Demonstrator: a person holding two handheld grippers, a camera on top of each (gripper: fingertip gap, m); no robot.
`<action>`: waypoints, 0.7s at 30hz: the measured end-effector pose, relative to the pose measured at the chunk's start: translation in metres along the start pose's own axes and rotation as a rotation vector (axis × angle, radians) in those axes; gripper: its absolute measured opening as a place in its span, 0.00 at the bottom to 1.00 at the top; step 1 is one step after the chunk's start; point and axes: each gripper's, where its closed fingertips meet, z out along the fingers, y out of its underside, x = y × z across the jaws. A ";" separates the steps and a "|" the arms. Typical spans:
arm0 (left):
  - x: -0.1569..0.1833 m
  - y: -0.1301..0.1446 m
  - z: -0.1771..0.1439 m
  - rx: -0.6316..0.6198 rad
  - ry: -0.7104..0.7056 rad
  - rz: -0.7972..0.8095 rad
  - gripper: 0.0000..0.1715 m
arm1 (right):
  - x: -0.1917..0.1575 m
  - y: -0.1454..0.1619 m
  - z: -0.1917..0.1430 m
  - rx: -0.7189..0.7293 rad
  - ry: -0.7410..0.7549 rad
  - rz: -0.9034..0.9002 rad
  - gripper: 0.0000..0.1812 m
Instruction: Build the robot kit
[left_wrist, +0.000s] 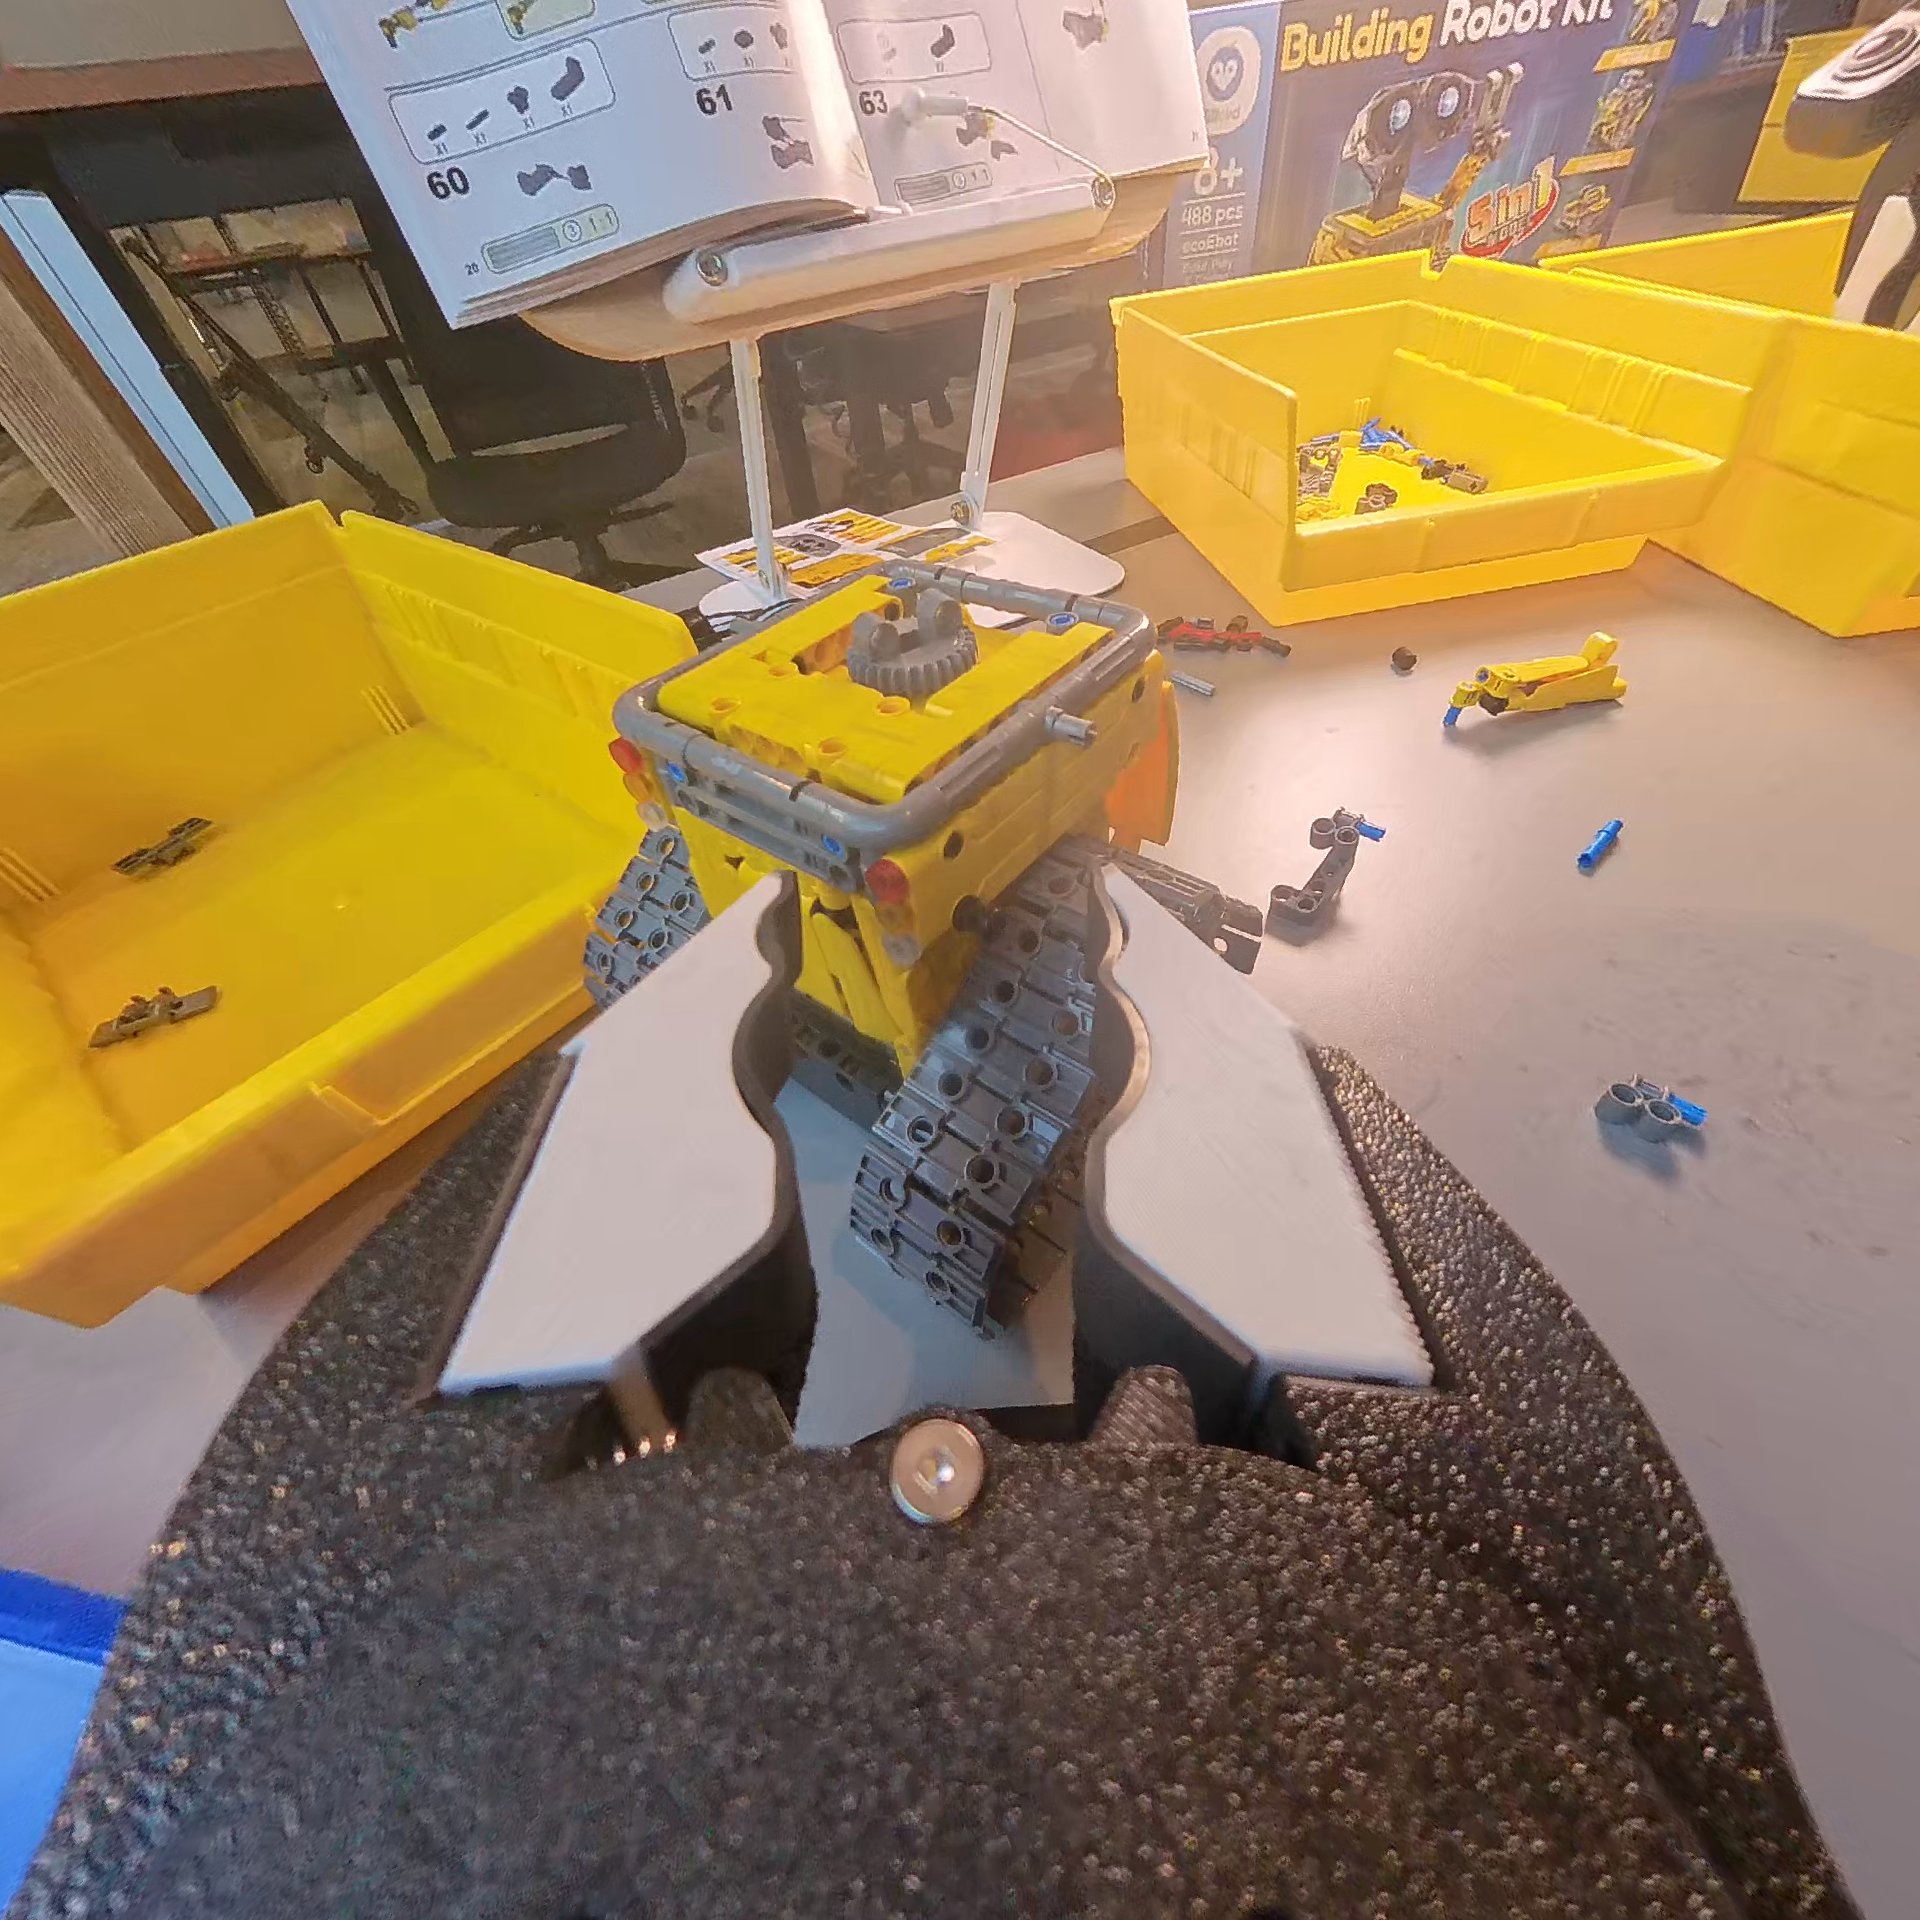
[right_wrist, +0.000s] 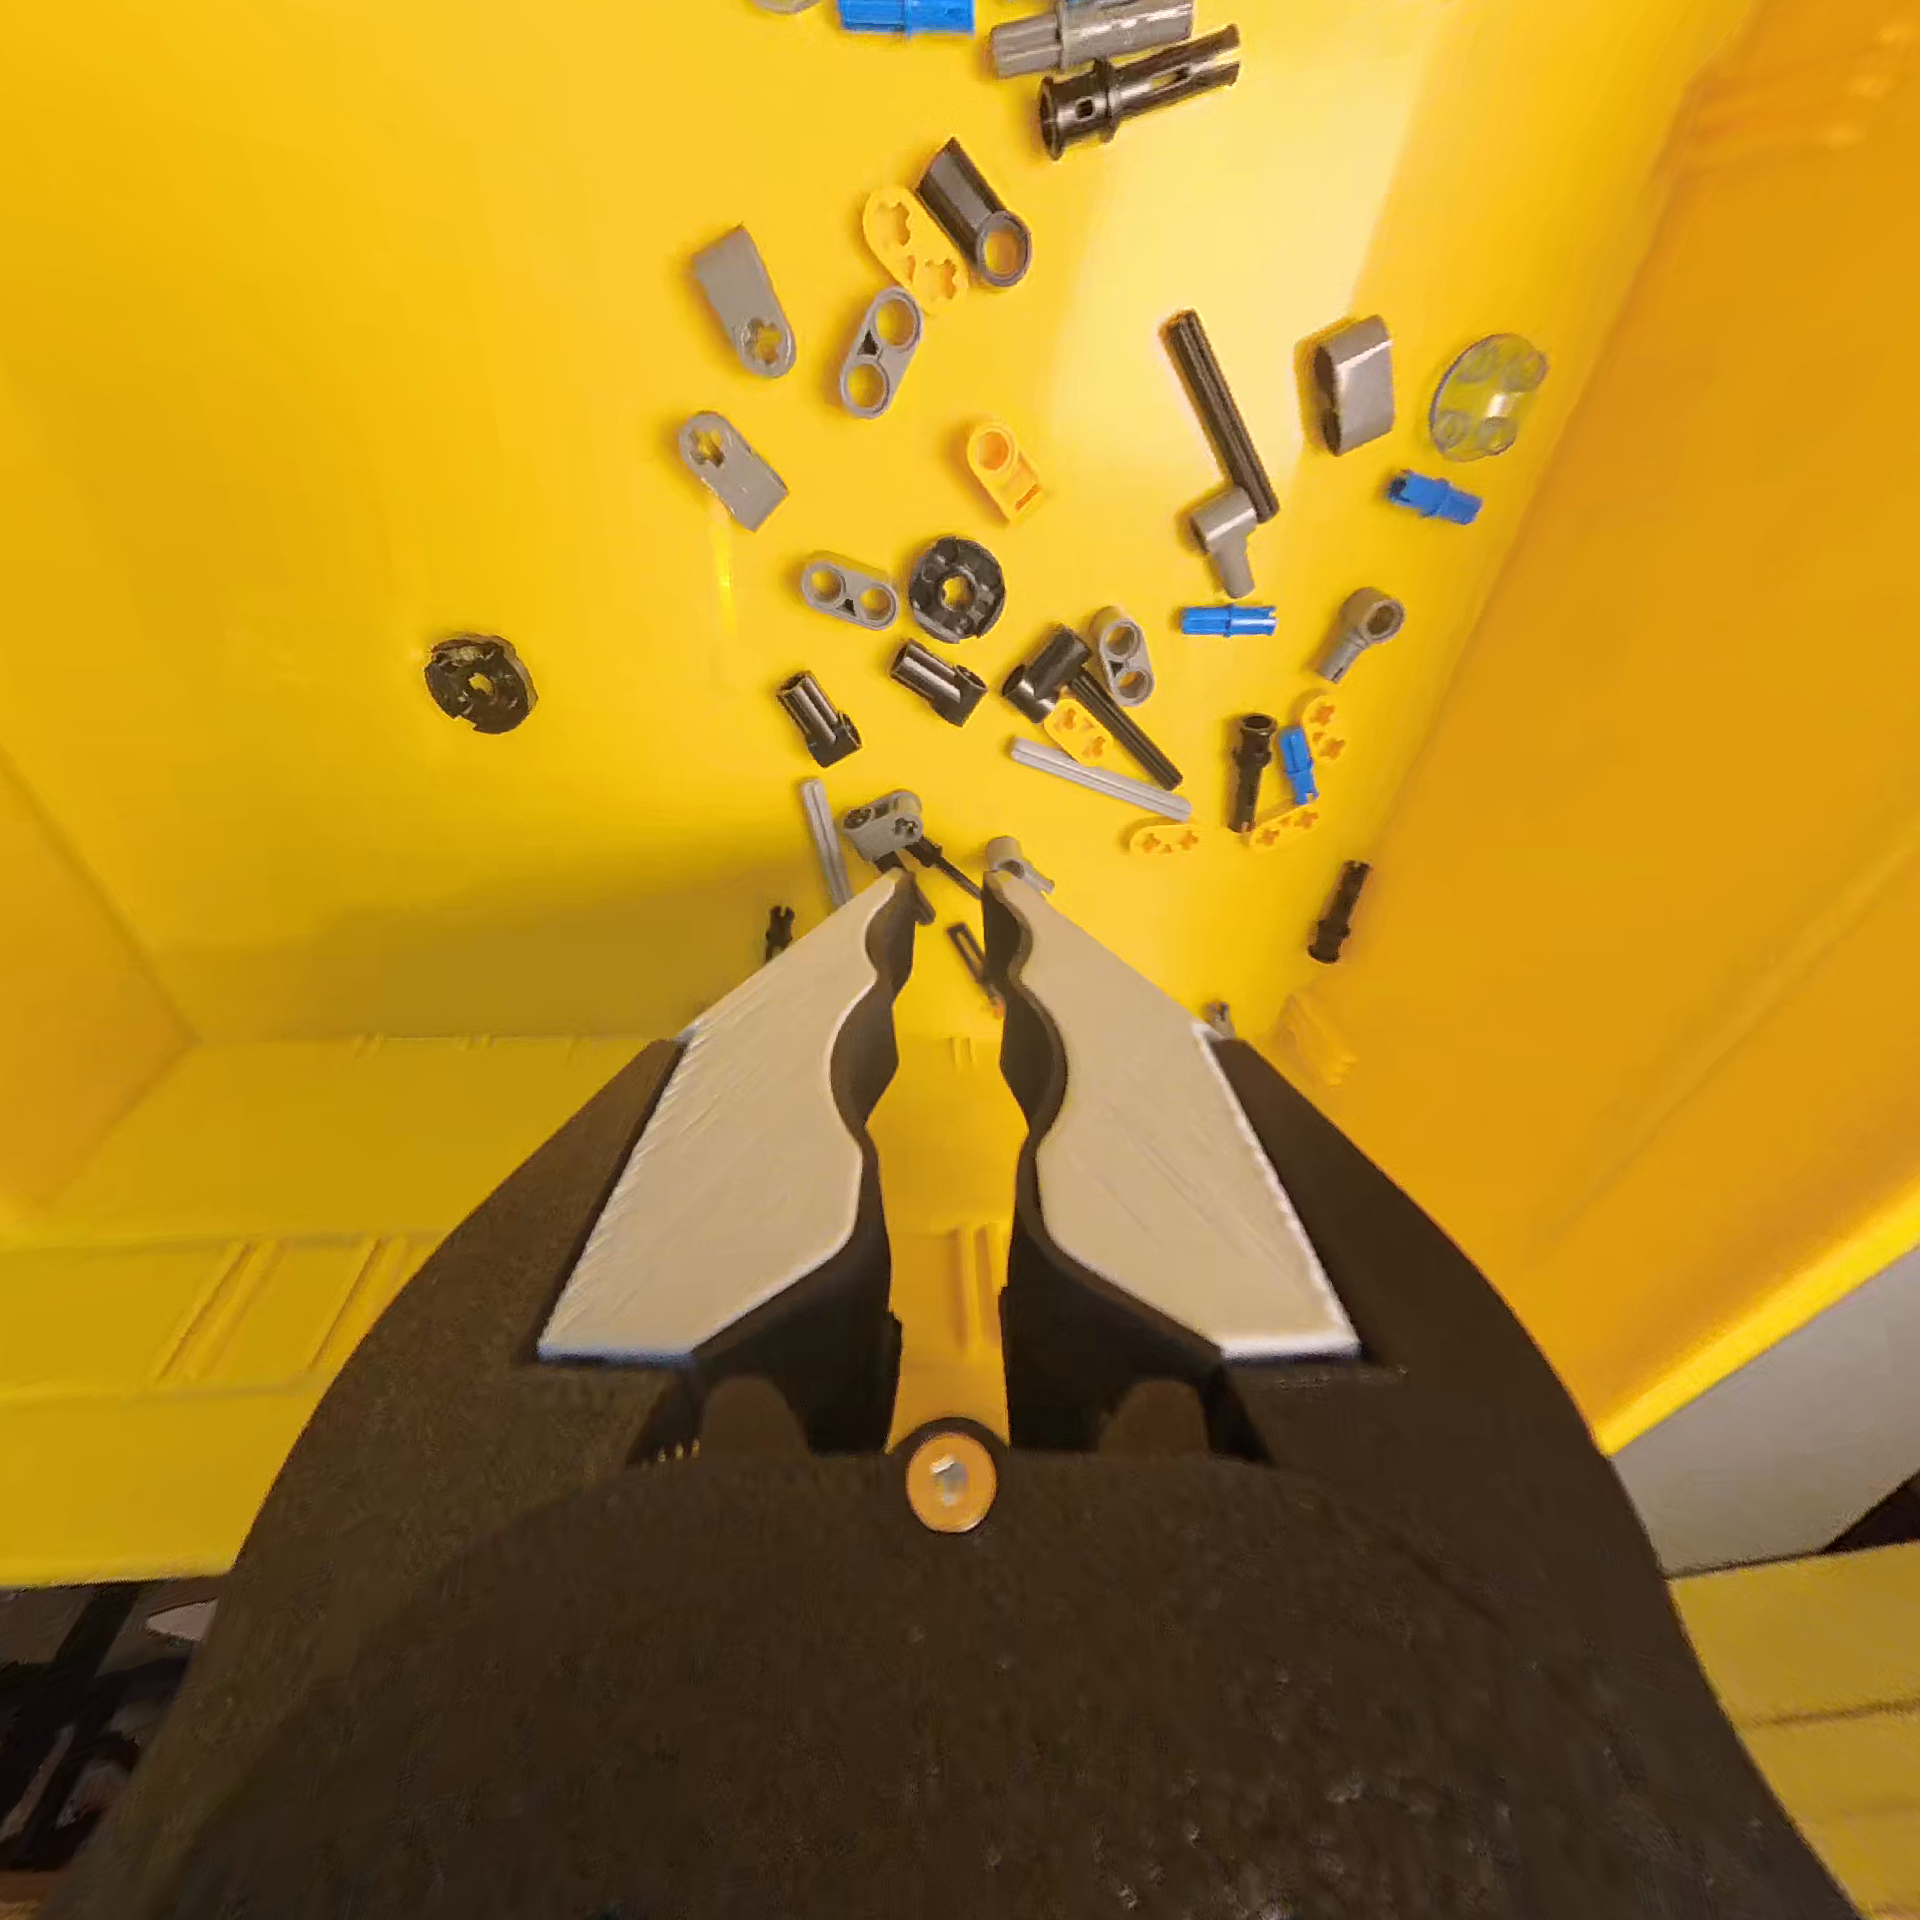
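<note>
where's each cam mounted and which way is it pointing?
Left wrist view: on the left gripper, facing forward and down at the yellow brick-built tracked robot model between its grey fingers.
Right wrist view: on the right gripper, looking down into a yellow plastic bin of small parts.
Shared: possibly the yellow bin.

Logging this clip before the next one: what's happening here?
A person works with two handheld grippers at a grey table. The left gripper has its jaws around the lower body of a yellow brick-built tracked robot model, standing between yellow plastic bins. The right gripper reaches down into a yellow bin of small loose grey, black and blue connector pieces, jaws slightly apart, empty, tips by a thin black pin.
</note>
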 end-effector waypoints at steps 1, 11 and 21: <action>0.000 0.000 0.000 0.000 0.000 0.000 0.31 | -0.002 -0.001 0.002 -0.007 -0.004 -0.007 0.07; 0.000 0.001 0.000 -0.003 0.004 -0.007 0.31 | -0.003 -0.036 -0.010 0.170 -0.022 0.002 0.04; 0.000 0.001 0.001 -0.004 0.004 -0.008 0.31 | -0.020 0.005 0.001 -0.026 -0.059 -0.017 0.10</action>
